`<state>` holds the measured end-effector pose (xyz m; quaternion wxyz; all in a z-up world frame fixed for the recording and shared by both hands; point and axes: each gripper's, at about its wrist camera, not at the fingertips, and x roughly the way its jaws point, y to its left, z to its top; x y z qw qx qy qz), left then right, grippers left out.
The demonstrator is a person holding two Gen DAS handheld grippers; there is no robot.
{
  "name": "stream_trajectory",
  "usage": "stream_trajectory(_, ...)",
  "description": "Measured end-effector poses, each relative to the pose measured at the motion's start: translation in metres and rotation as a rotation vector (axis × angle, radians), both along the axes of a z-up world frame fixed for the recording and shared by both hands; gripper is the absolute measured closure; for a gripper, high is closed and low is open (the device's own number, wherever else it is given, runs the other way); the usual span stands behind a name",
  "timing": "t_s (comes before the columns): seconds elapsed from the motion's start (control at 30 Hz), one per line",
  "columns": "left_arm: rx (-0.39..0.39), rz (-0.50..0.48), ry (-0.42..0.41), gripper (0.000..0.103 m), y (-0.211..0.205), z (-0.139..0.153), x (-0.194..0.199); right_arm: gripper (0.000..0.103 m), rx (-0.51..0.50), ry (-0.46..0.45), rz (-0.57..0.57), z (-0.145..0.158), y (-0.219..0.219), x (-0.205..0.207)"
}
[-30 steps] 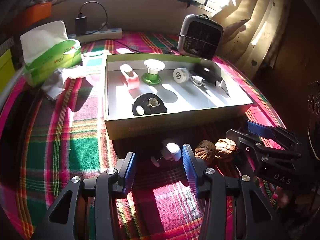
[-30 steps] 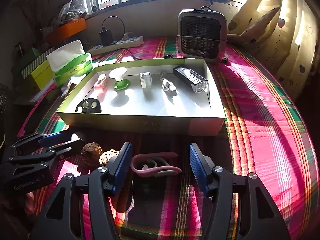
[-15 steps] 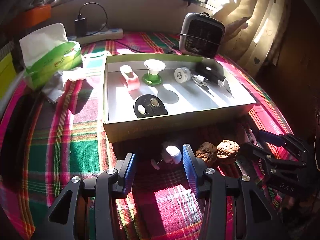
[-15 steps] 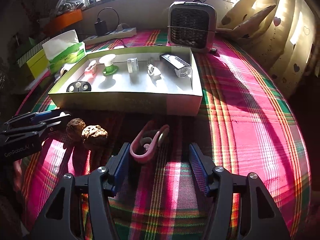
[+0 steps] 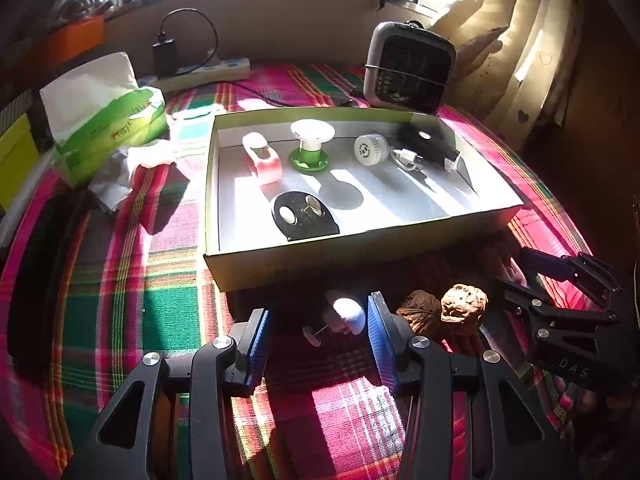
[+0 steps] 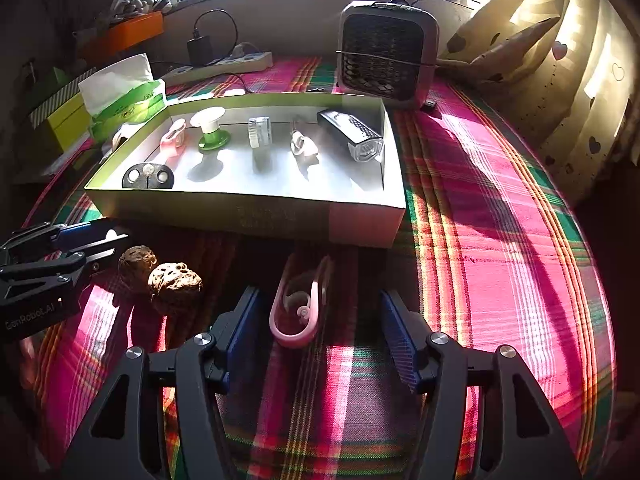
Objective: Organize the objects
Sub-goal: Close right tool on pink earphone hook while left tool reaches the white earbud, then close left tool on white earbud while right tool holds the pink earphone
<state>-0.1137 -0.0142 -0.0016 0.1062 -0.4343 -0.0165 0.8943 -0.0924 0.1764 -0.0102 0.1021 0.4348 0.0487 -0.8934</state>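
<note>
Both jaws gape, holding nothing: pink clip (image 6: 298,304) between right's, white earbud (image 5: 349,314) between left's.

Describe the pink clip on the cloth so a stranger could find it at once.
Start at the shallow cardboard box on the plaid tablecloth. Just in front of its near wall, between the fingers of the right gripper, lies the pink clip. Unlike the two brown walnuts to its left, it is a slim pink loop.

White letters "DAS" stand on the black body of the right gripper (image 5: 560,284), seen from the left wrist view. The left gripper (image 6: 76,240) bears "GenRobot.AI" on its side (dim, but legible). Green print runs along the tissue pack (image 5: 108,120), too small and blurred to read.
</note>
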Motion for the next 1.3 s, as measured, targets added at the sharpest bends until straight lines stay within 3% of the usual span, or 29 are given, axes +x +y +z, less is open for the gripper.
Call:
stream_trajectory(0.3, -0.029, 0.003, 0.016, 0.061, 0.0037, -0.0006, 0.0022, 0.043, -0.001, 0.000, 0.000, 0.0000, 0.0011, -0.0011)
stream_trajectory(0.5, -0.025, 0.027, 0.016, 0.074, -0.0014, -0.0008, 0.0016, 0.044, -0.002, 0.000, -0.001, 0.0001, 0.0013, -0.0012)
stream_trajectory(0.7, -0.016, 0.031, 0.019, 0.075, -0.0031, -0.0008, 0.0019, 0.055, -0.003, 0.006, -0.008, 0.0010, 0.0022, -0.0007)
stream_trajectory(0.93, -0.014, 0.031, 0.018, 0.075, -0.0026, -0.0006, 0.0018, 0.078, -0.007, 0.012, 0.002, 0.0016, 0.0010, 0.0007)
stream_trajectory(1.3, -0.015, 0.031, 0.019, 0.075, -0.0023, -0.0013, 0.0024, 0.079, -0.009, 0.012, 0.003, 0.0016, 0.0012, 0.0007)
